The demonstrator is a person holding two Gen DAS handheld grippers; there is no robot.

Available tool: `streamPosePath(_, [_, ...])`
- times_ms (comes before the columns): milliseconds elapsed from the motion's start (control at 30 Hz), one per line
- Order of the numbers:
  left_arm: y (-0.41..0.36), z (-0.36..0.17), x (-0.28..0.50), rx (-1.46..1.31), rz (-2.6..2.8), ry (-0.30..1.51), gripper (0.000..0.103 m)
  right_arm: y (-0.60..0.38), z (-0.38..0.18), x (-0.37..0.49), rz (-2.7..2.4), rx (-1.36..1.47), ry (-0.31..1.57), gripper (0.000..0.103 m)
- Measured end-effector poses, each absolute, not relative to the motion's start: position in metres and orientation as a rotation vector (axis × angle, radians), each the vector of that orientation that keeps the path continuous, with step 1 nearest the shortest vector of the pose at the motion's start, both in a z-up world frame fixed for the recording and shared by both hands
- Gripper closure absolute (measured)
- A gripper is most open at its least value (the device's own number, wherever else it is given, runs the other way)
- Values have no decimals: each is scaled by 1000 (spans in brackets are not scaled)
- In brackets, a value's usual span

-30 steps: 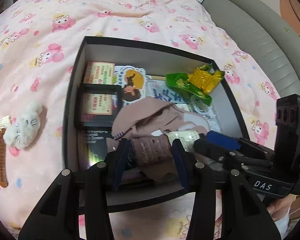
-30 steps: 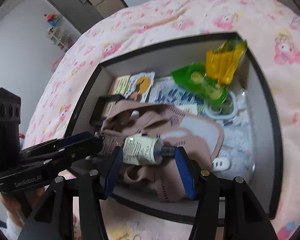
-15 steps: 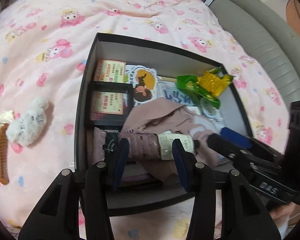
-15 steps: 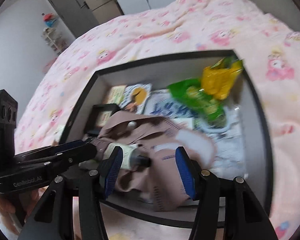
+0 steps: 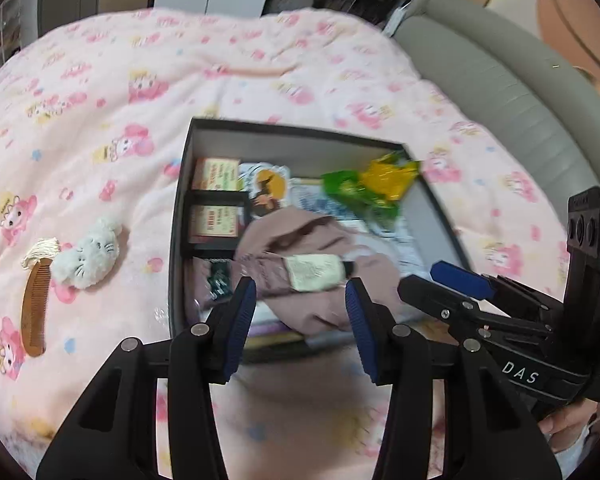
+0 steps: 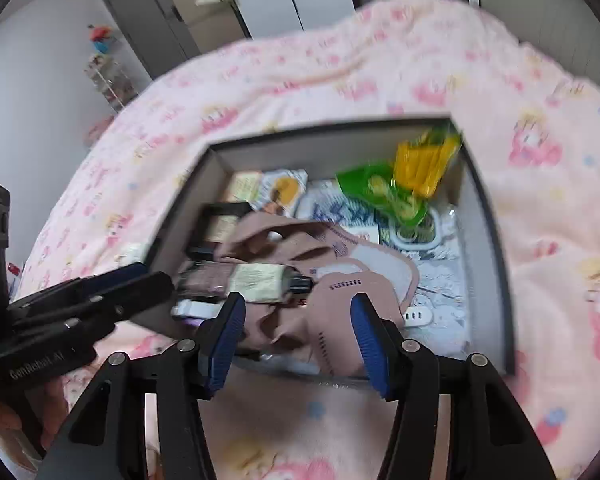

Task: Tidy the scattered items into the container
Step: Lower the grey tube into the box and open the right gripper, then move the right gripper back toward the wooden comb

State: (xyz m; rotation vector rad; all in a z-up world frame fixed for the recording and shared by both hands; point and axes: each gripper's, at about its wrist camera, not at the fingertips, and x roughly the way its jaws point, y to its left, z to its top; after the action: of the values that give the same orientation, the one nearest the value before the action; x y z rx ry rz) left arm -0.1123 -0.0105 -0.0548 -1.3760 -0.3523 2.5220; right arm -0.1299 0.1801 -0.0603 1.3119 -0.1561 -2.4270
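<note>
Container [image 5: 180, 216] now holds the mauve pouch [image 5: 320, 304] — left gripper [image 5: 300, 308] and right gripper [image 6: 298, 326] have lifted away, jaws apart, empty; comb [image 5: 34, 312] and plush [image 5: 88, 258] remain outside, near its left edge.

A: Where does the box [image 5: 179, 216] sit?
B: On the blanket [image 5: 100, 92], near the middle of the bed, with a sofa [image 5: 496, 92] beyond the blanket's right edge.

A: What is in it?
B: Two small cartons [image 5: 216, 174] along the left wall, one behind the other. A sticker [image 5: 266, 184] lies just right of the far carton. Two snack packets [image 5: 374, 182] fill the far right corner. A cloth [image 5: 320, 276] is heaped at the near side, and a tube [image 5: 316, 272] lies across it.

A: And outside the box?
B: To its left, on the blanket, a plush toy [image 5: 88, 258], with a comb [image 5: 34, 308] just left of the toy.
</note>
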Motion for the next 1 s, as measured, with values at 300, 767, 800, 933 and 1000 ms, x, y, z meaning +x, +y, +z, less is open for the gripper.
streamPosePath(300, [4,-13,-61,-1240,2497,-202,52,173,-35,-64,-2531,1249,-177,51])
streamPosePath(767, [-101,-32,-13,-1322,2605,-512,51,73,-39,-45,-2373,1193,-31,51])
streamPosePath(800, [-117,-40,-14,-1360,2610,-613,51,64,-40,-47,-2349,1182,-16,51])
streamPosePath(933, [-178,-75,-26,-1511,2674,-824,51,45,-41,-65,-2370,1185,-22,51])
streamPosePath(1000, [-208,-86,-37,-1525,2721,-924,51,33,-45,-74,-2338,1209,-22,51])
